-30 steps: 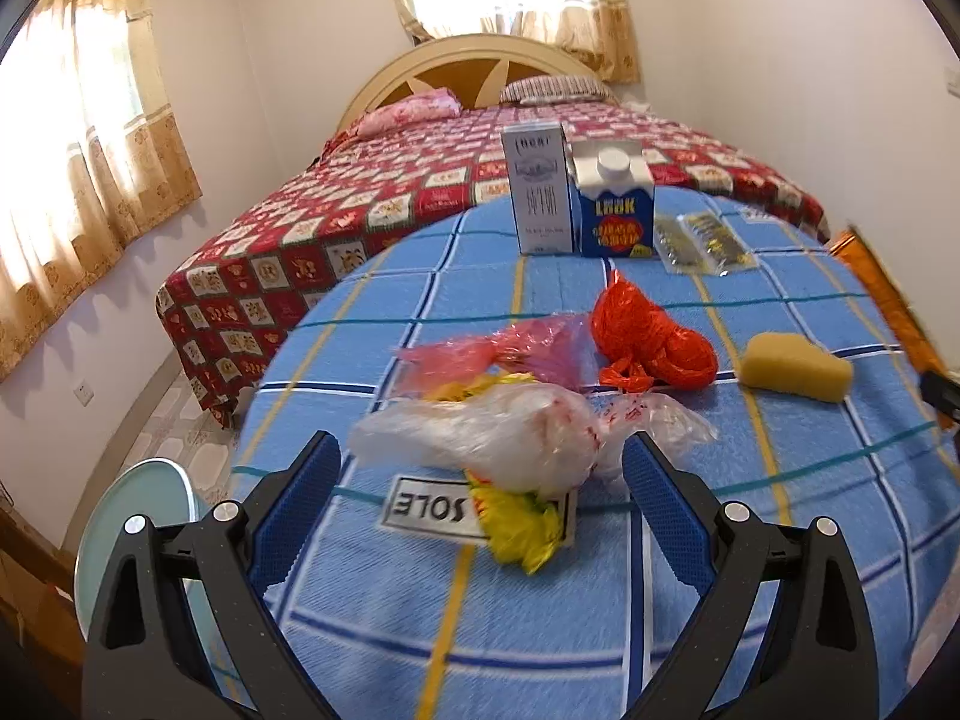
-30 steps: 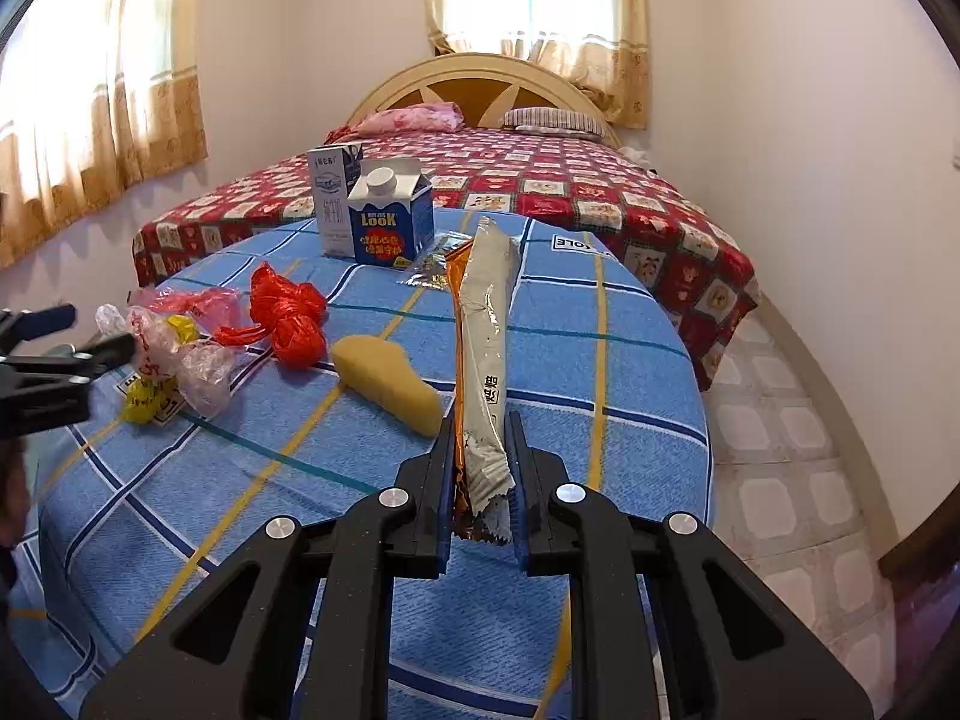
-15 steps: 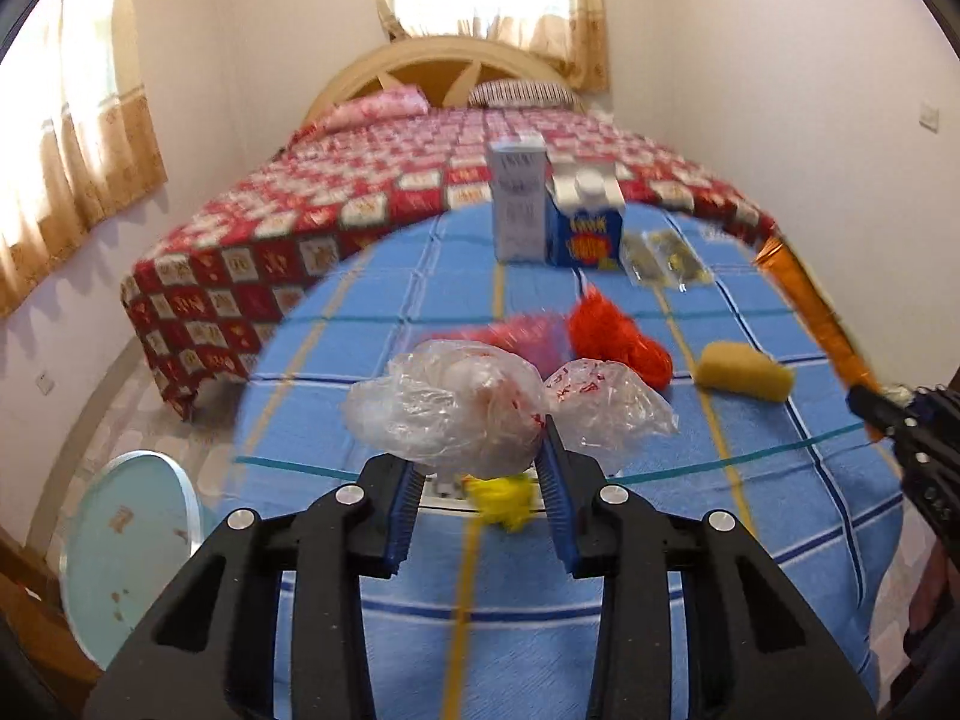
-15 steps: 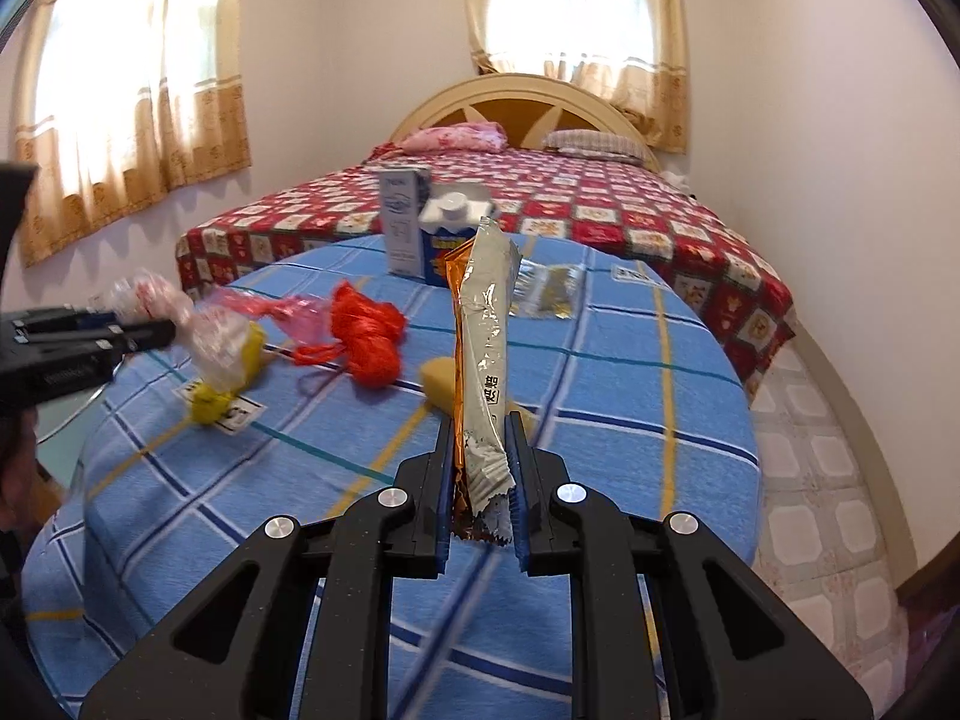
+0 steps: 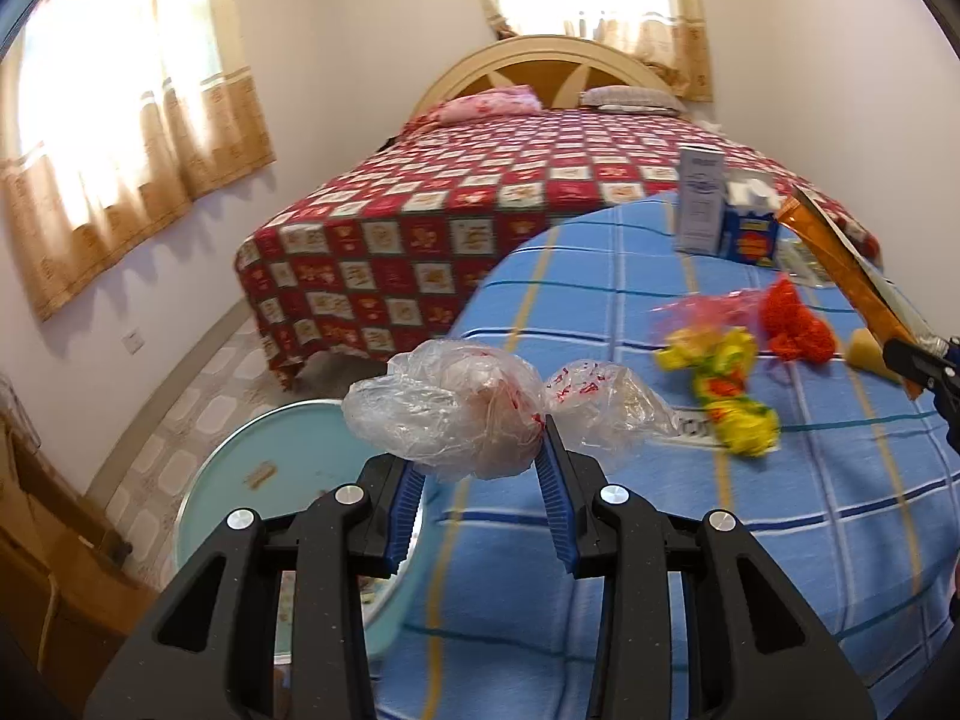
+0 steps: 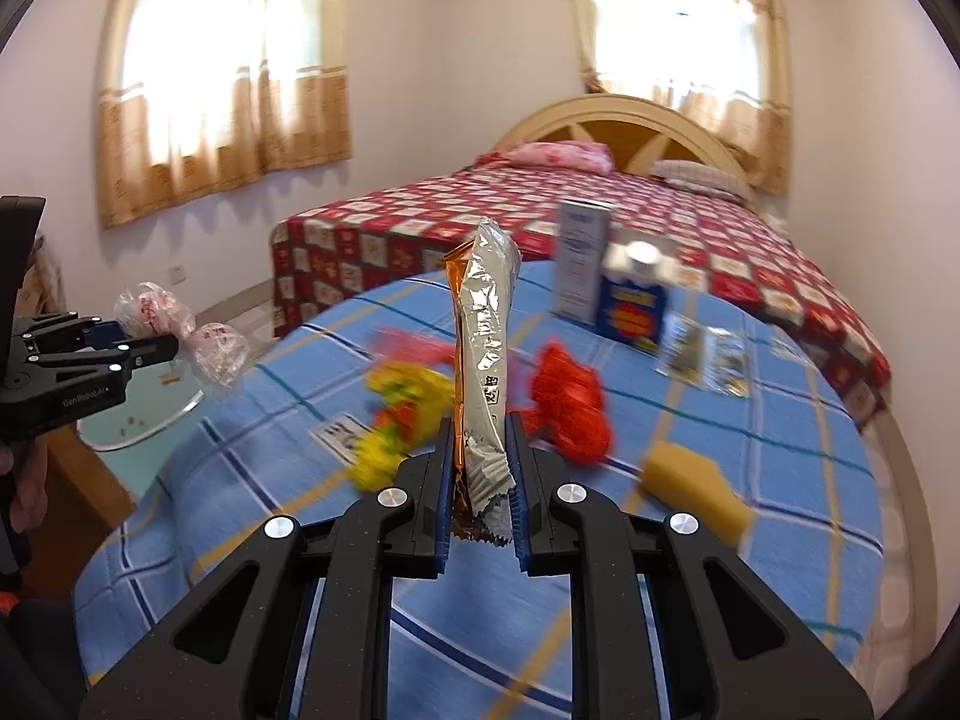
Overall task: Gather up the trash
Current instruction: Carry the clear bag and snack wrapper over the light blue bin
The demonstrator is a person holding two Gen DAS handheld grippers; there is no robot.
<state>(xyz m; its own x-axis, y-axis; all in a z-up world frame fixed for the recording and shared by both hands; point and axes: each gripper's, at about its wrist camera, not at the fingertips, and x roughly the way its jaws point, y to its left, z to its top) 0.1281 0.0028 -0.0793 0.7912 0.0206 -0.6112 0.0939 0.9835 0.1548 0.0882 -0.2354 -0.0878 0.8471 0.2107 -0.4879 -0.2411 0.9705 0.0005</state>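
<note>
My left gripper [image 5: 480, 450] is shut on a crumpled clear plastic bag [image 5: 456, 414] with red print, held in the air at the left edge of the blue checked table [image 5: 660, 540], partly over a light blue bin [image 5: 270, 468] on the floor. It also shows in the right wrist view [image 6: 168, 348]. My right gripper [image 6: 480, 456] is shut on a long silver and orange snack wrapper [image 6: 486, 348], held upright above the table. On the table lie a yellow wrapper [image 5: 726, 390], a pink bag [image 5: 702, 306] and a red net bag [image 5: 792, 324].
Two cartons [image 5: 726, 216] stand at the table's far side, with clear sachets [image 6: 708, 354] beside them. A yellow sponge [image 6: 696, 486] lies at the right. A bed with a red checked cover [image 5: 480, 198] stands behind. A wooden cabinet [image 5: 54, 570] is at the left.
My left gripper closed on the clear bag, lifted it off the table and swung left toward the bin. My right gripper, holding the wrapper, also turned left.
</note>
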